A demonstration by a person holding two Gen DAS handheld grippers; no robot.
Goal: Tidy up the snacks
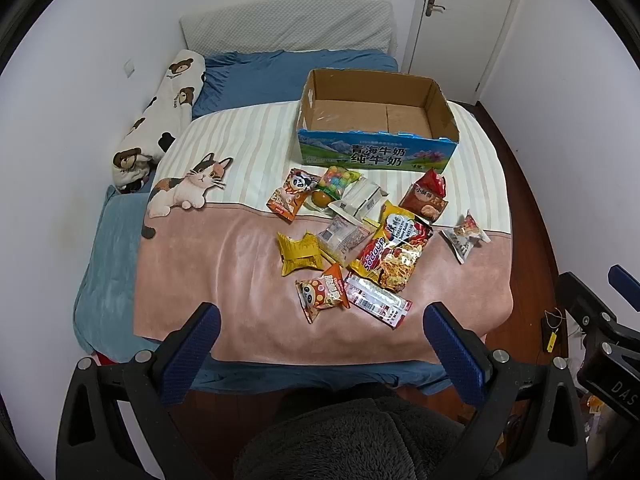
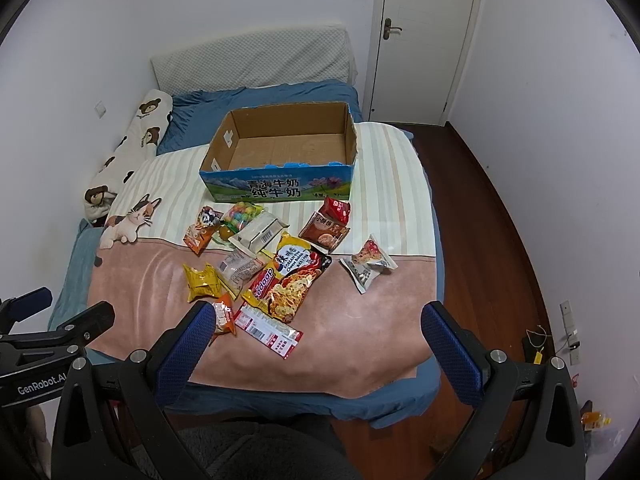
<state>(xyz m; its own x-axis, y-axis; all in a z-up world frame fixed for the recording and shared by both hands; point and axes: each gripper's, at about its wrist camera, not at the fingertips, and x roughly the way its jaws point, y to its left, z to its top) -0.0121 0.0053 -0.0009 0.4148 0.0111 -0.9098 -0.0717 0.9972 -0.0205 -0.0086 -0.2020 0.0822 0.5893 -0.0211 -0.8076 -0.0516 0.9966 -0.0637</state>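
2 grippers, left gripper [image 1: 322,320] and right gripper [image 2: 316,320], hang spread wide and empty over the bed's near edge, short of the open cardboard milk box [image 2: 280,160] and the scattered crinkly foil snack packets [image 1: 360,236] lying before it on the pink blanket [image 1: 224,280]. Judged light, limp and slippery, packets look best pinched at a sealed edge; overlapping hides several, and the left finger covers part of the small orange panda packet [image 2: 223,318].

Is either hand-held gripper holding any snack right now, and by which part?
Nothing is held. The left hand-held gripper and right hand-held gripper are both open above the bed edge, short of the snacks.

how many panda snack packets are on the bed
2: one panda packet at the far left of the pile near the cardboard box, another panda packet at the near edge beside the white-red wrapper. Others may lie hidden.
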